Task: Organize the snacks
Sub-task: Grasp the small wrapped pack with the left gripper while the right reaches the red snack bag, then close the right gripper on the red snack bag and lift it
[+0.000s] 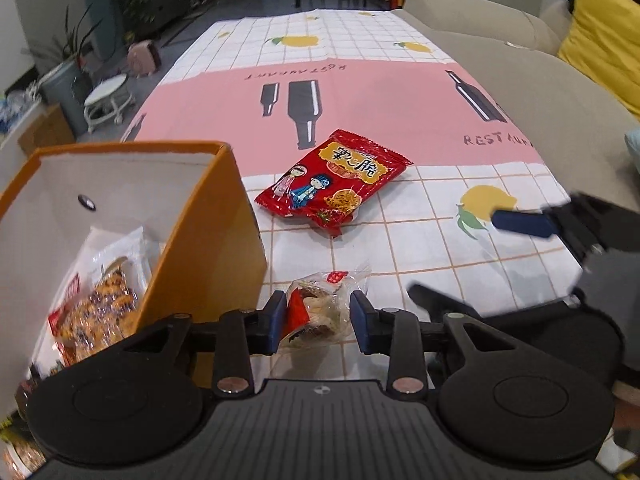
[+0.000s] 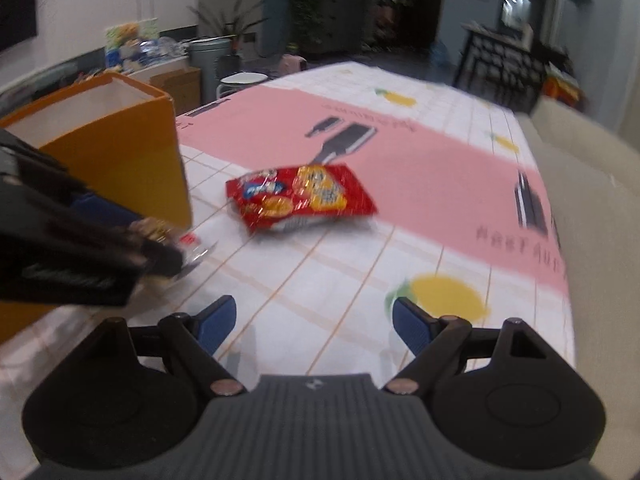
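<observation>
One packet (image 1: pixel 96 304) already lies in the orange box (image 1: pixel 208 240); the left gripper (image 1: pixel 318 320) pinches a small clear-wrapped snack (image 1: pixel 320 308) near it; the red bag (image 1: pixel 332 180) waits farther out; the right gripper (image 2: pixel 314 320) is spread, empty.

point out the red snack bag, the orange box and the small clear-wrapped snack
red snack bag (image 1: pixel 334 178), left wrist view, middle of its printed front
orange box (image 1: pixel 208 240), left wrist view, outer side wall
small clear-wrapped snack (image 1: pixel 320 308), left wrist view, wrapper's middle

Tablecloth (image 1: pixel 400 96): "REST…" legible at right, cut off; same word upside down farther back. Red packet (image 1: pixel 334 182): Chinese characters.
</observation>
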A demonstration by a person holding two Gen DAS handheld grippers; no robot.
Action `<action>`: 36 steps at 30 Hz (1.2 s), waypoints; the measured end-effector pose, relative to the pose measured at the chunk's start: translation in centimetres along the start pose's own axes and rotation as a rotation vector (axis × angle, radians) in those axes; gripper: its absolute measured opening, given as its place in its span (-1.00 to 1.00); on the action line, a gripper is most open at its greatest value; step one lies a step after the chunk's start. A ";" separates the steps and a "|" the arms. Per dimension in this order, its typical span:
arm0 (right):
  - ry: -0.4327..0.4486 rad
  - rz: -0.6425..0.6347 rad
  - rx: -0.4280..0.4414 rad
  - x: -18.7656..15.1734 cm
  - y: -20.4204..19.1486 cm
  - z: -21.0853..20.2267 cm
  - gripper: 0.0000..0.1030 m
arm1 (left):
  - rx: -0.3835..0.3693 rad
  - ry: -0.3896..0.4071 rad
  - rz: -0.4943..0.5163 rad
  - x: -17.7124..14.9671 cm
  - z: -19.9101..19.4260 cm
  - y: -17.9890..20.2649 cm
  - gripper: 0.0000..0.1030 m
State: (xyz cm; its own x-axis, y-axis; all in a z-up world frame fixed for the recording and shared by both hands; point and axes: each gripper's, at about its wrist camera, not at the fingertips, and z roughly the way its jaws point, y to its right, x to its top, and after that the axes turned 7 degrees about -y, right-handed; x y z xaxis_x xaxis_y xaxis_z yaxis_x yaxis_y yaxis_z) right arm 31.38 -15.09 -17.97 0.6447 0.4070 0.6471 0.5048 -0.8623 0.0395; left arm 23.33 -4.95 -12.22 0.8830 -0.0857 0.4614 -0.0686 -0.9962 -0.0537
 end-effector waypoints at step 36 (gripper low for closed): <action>0.068 -0.507 -0.029 2.6 -3.0 2.9 -1.00 | -0.046 -0.051 -0.081 -0.5 -0.4 -1.2 -0.28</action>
State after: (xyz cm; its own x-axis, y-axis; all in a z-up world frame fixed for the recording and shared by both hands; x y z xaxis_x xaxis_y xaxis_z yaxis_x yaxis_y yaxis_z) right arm 33.14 -10.56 -18.63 0.2835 0.7571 0.5886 0.7276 -0.5697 0.3822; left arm 22.77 -3.73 -12.01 0.9090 -0.0048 0.4168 -0.0161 -0.9996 0.0235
